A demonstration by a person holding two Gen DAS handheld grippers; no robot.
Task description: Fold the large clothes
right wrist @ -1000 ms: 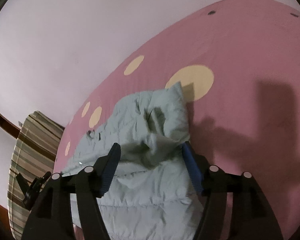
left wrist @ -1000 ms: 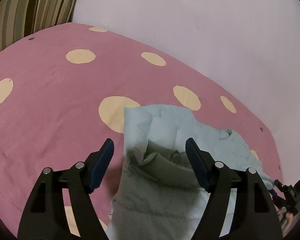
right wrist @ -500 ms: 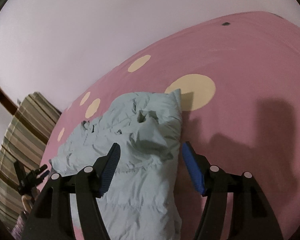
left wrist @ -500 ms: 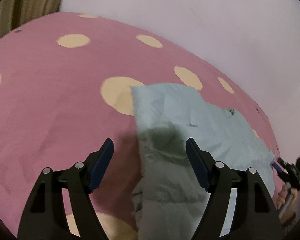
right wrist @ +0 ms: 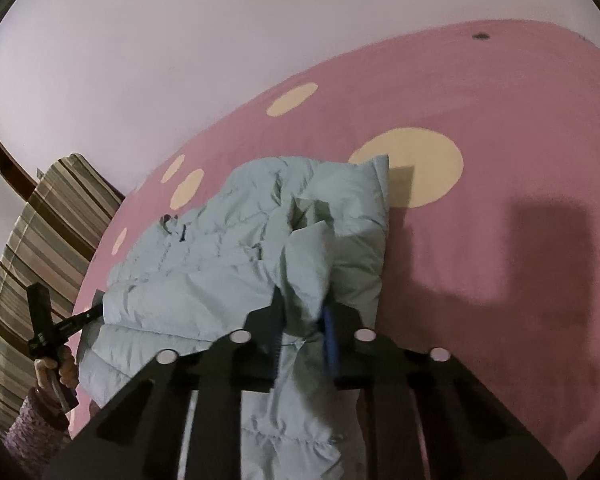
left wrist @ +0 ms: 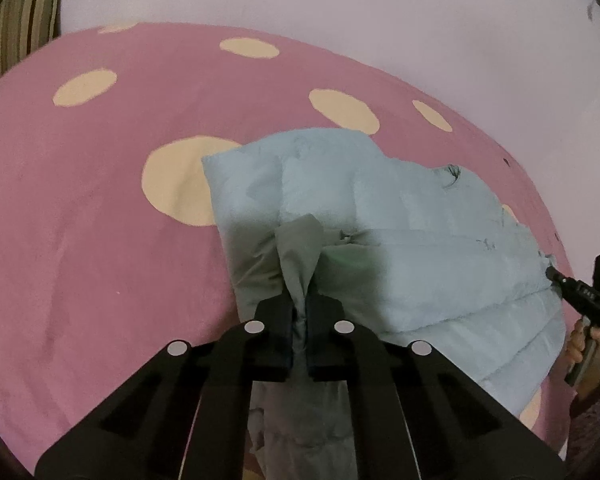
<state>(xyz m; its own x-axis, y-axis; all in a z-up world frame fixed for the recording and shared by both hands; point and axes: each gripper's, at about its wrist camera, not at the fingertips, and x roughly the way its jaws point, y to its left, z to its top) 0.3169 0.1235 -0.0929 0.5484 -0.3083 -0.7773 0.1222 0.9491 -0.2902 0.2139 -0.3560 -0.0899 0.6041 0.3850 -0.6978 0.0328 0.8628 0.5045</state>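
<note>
A pale blue puffer jacket [left wrist: 400, 236] lies on a pink bed cover with cream dots [left wrist: 80, 220]. My left gripper [left wrist: 300, 320] is shut on a pinched ridge of the jacket's fabric at its near left end. In the right wrist view the same jacket [right wrist: 220, 264] spreads to the left, and my right gripper [right wrist: 302, 320] is shut on a bunched fold of it at its near right end. Each gripper shows in the other's view: the right one [left wrist: 580, 296] and the left one [right wrist: 60, 328], both at the jacket's edge.
A plain pale wall [left wrist: 340, 12] stands behind the bed. A striped cushion or chair [right wrist: 48, 240] sits at the left end of the bed. The pink cover [right wrist: 500, 200] stretches to the right of the jacket, with a shadow on it.
Both grippers were open over the jacket and have now shut on folds of its fabric. The jacket lies flatter and more spread than a second ago.
</note>
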